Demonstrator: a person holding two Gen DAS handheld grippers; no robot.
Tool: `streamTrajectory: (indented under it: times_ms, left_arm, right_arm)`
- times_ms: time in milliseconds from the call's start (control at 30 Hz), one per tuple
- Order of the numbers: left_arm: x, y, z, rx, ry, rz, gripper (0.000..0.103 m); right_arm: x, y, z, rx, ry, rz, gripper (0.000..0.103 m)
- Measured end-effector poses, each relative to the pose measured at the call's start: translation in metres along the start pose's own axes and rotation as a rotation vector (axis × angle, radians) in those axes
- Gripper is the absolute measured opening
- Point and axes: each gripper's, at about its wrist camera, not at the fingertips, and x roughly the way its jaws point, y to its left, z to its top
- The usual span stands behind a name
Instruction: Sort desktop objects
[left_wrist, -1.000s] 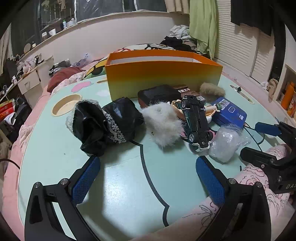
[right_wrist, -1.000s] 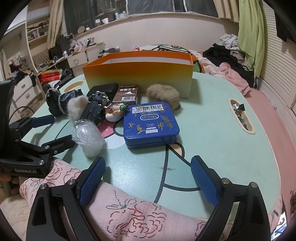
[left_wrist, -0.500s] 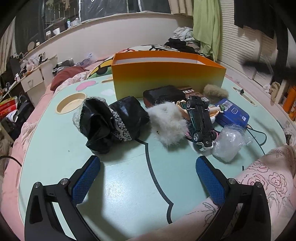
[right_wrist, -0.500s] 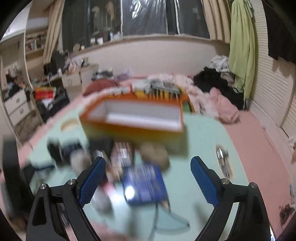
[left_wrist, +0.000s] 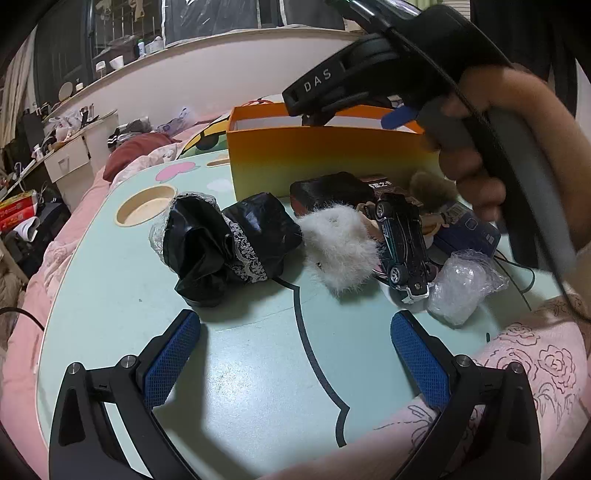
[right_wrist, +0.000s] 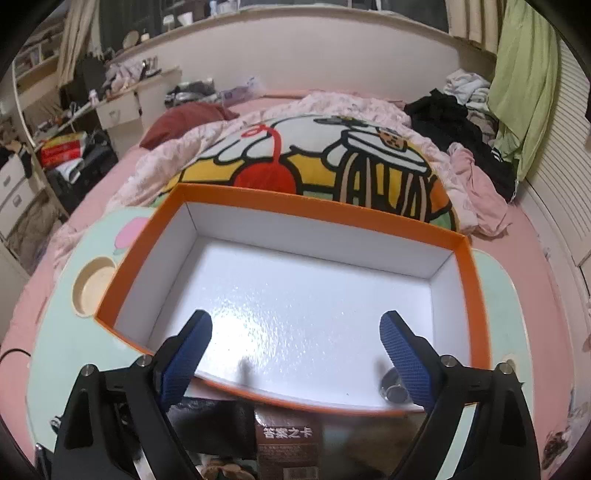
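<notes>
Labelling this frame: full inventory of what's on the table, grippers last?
orange box: 1, orange outside, white inside, far side of table, a small metal object in its near right corner
black lace-trimmed bundle: 1, black, left of pile
white fur piece: 1, white, centre
toy car: 1, dark teal, tilted on pile
plastic wrap wad: 1, clear, near right
blue tin: 1, blue, behind car
brown pompom: 1, brown, by box
brown card box: 1, before box
left gripper: open, low over table
right gripper: open, empty, over box
</notes>
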Motion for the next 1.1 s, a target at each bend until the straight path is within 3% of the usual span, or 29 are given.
streamTrajectory:
  times_ms: [500,600,667,733,833,900,1100]
  left_arm:
    - [0.000,0.000,0.001,0.000,-0.001,0.000,0.103]
    - [0.000,0.000,0.001,0.000,-0.001,0.000,0.103]
    - [0.000,0.000,0.000,-0.001,-0.001,0.000,0.103]
    - [0.000,0.000,0.001,-0.001,-0.001,0.001,0.103]
    - [0.000,0.000,0.001,-0.001,-0.001,0.001,0.103]
    - [0.000,0.000,0.000,-0.001,-0.001,0.000,0.103]
    - [0.000,0.000,0.000,-0.001,-0.001,0.000,0.103]
  right_arm:
    - [-0.007,0.000,-0.002,-0.020,0.011,0.005,0.092]
    - [-0.019,-0.004,0.010,-0.055,-0.003,-0.017,0.084]
    - [-0.026,-0.015,0.023,-0.056,0.017,-0.041,0.062]
    - [-0.024,-0.031,0.038,-0.036,0.107,-0.031,0.045]
    - [0.002,-0.054,0.052,-0.033,0.370,0.023,0.024]
    - [0.015,-0.064,0.054,-0.026,0.465,0.024,0.023]
    - [0.052,-0.072,0.040,-0.072,0.696,-0.083,0.023]
